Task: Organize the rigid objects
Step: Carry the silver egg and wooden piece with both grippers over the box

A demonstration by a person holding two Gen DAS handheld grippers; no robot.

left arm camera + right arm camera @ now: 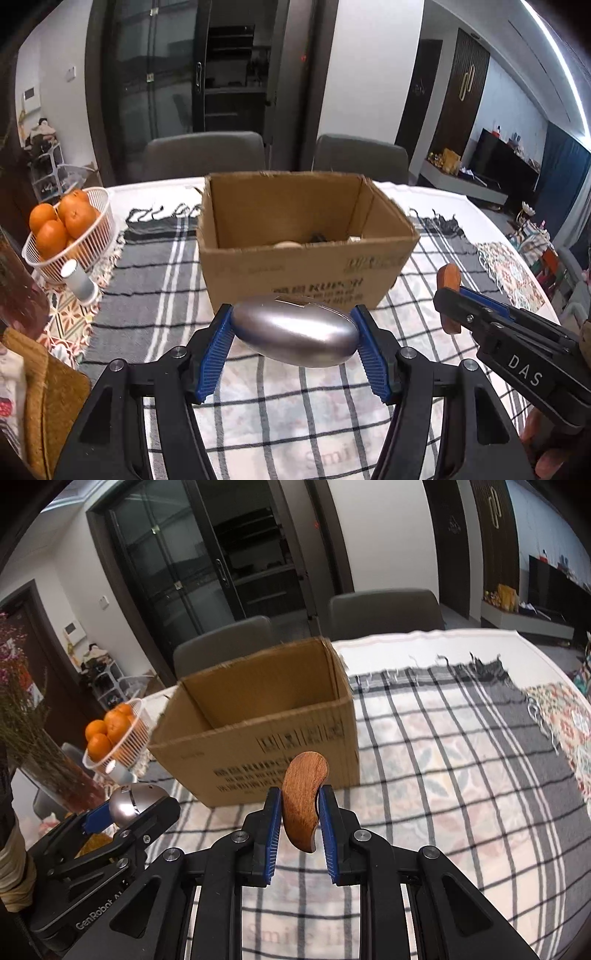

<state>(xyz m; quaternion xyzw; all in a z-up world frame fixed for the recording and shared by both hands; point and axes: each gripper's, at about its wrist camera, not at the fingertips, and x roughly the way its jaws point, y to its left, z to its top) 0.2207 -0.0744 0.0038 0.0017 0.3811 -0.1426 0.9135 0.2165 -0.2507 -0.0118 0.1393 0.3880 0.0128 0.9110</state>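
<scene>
Left gripper [293, 334] is clamped on a silver oval object [295, 332], held crosswise between its blue pads; right gripper [300, 819] is closed on a curved wooden piece [303, 799], upright between its fingers; beyond both, an open cardboard box [295, 266] stands on the checked cloth [288, 406].
</scene>
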